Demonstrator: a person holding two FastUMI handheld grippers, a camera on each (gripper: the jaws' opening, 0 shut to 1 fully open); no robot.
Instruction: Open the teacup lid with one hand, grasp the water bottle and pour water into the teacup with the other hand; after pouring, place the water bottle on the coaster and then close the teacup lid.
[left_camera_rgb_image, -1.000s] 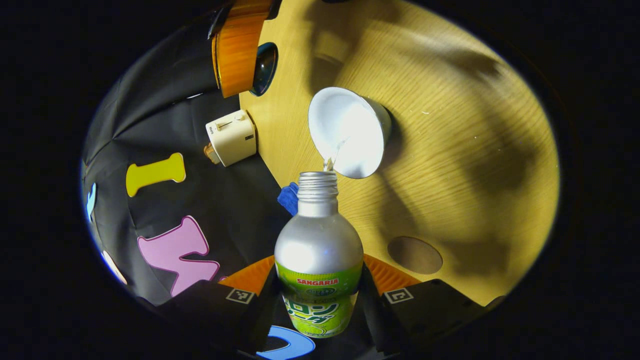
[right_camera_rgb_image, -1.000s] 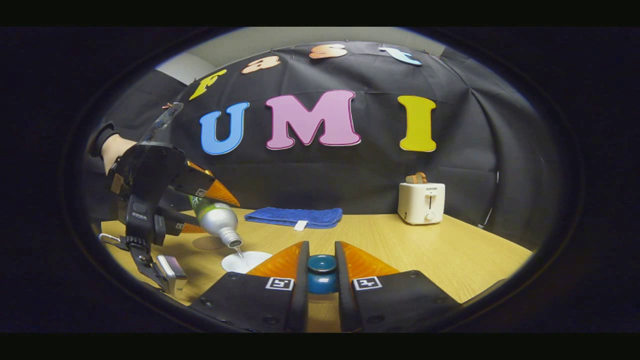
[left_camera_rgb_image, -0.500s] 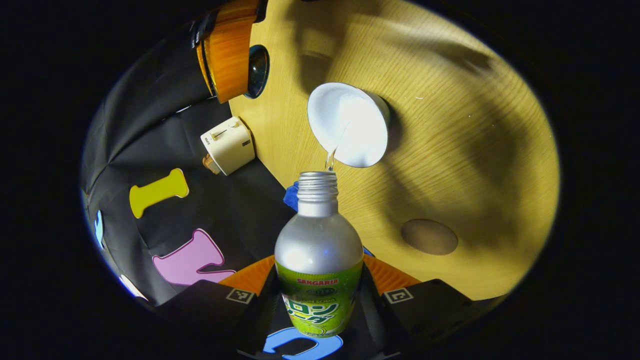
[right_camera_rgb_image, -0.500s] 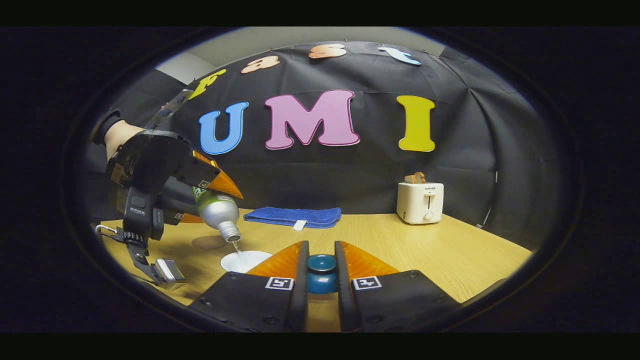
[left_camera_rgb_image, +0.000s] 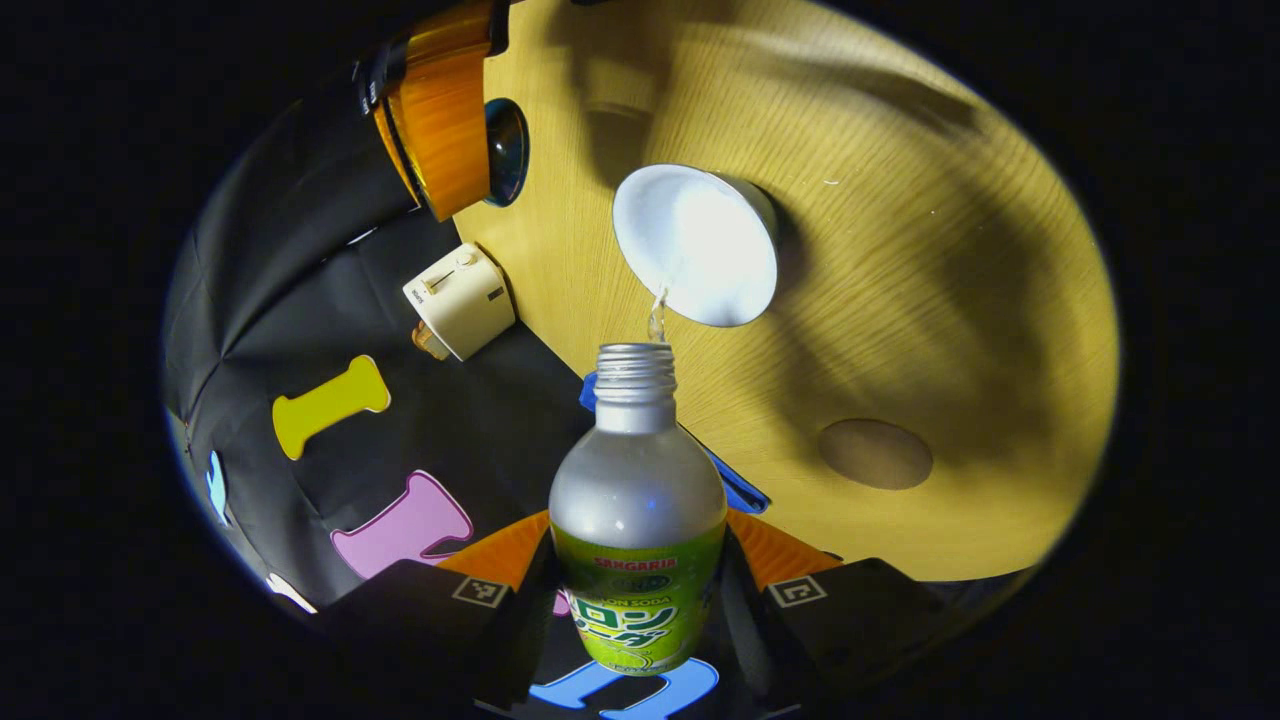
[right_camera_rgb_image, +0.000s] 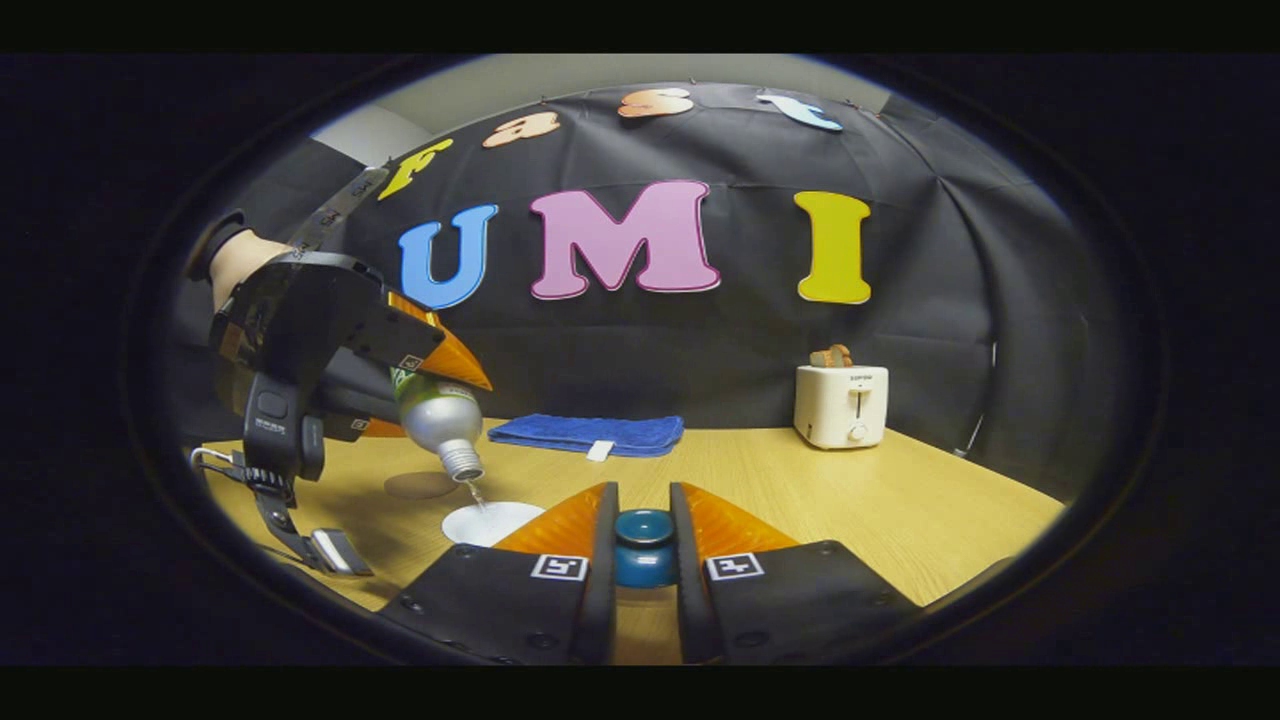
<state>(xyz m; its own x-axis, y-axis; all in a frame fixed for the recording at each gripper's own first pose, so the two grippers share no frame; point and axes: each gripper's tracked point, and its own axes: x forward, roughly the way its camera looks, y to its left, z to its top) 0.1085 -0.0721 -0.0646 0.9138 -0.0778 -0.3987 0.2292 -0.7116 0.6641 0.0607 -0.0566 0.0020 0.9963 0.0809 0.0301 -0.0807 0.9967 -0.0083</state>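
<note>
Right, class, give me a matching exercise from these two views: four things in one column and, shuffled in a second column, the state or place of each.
Things
1. water bottle
2. teacup lid
3. teacup
4. coaster

States or places
A. bare on the table, nothing on it
B. tilted, a thin stream running from its mouth
C. held off the cup between the right gripper's fingers
D. open on the table, taking the water

Pairs: 1-B, 2-C, 3-D, 4-A
</note>
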